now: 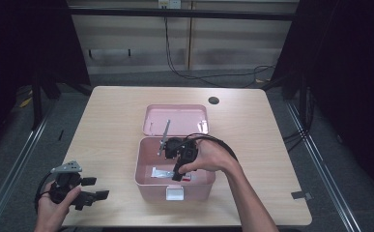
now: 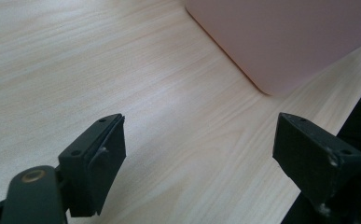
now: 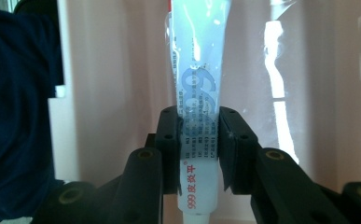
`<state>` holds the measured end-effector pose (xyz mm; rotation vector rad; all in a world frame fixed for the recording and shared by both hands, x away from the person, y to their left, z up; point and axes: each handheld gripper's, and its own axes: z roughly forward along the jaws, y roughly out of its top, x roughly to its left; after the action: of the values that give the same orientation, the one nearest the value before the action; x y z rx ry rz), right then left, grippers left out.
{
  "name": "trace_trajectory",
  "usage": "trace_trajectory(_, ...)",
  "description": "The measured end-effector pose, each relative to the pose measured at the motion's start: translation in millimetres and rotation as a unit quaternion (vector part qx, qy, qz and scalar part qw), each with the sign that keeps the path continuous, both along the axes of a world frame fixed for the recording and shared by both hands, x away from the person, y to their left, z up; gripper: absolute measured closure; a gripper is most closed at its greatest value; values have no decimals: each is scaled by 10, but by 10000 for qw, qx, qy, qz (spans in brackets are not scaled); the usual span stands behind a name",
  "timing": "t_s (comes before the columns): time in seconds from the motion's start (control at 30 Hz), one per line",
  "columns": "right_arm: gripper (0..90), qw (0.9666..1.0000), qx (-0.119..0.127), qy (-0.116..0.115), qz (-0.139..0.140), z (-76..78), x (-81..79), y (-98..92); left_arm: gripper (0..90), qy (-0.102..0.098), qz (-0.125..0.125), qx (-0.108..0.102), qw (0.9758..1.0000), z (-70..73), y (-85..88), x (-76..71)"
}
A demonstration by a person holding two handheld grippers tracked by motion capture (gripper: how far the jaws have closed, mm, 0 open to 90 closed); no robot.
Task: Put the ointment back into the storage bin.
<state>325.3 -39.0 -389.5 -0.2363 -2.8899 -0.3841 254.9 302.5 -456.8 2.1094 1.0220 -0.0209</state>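
Right hand-held gripper (image 3: 199, 154) is clamped on the white ointment tube (image 3: 198, 93), down inside the open pink box (image 1: 146, 176) mid-counter (image 1: 107, 125). Left hand-held gripper (image 2: 199, 158) rests released, near left. Looks midway: tube gripped, whether going in or out I cannot tell.

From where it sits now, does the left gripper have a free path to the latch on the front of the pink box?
Probably yes. The left gripper is open near the table's front edge, with bare tabletop between it and the white latch on the pink box.
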Motion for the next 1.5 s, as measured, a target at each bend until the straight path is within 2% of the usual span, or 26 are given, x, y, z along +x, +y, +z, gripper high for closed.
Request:
trace_trajectory(0.1,718,10000,-17,24,-13,-24,2,4,171,0,3,0,10000,0,0,0)
trace_trajectory(0.13,718,9999,-37,54,80,-52,4,14,171,-5,9,10,10000,-3,0,2)
trace_trajectory(0.17,718,9999,-114,103,37,-57,-9,23,171,-5,8,12,10000,-3,0,3)
trace_trajectory(0.3,718,9997,-161,83,177,-96,-10,50,171,1,1,5,10000,-1,2,1)
trace_trajectory(0.33,718,9997,-179,118,112,-100,-26,60,171,-1,2,4,10000,-1,2,1)
trace_trajectory(0.4,718,9996,-167,108,192,-121,-26,74,171,1,5,3,10000,-1,2,0)
trace_trajectory(0.63,717,9993,-293,144,159,-202,-28,103,171,3,1,9,10000,-1,2,2)
trace_trajectory(0.73,717,9989,-416,170,131,-259,-26,125,171,-11,22,-7,10000,1,2,-2)
trace_trajectory(0.97,717,9982,-492,290,170,-357,-18,185,171,-31,13,-16,10000,6,4,-5)
trace_trajectory(1.17,717,9981,-516,266,188,-415,-11,239,170,-20,16,-32,10000,8,5,-3)
trace_trajectory(1.5,717,9967,-632,430,271,-521,-29,299,170,-35,9,-4,10000,10,2,-2)
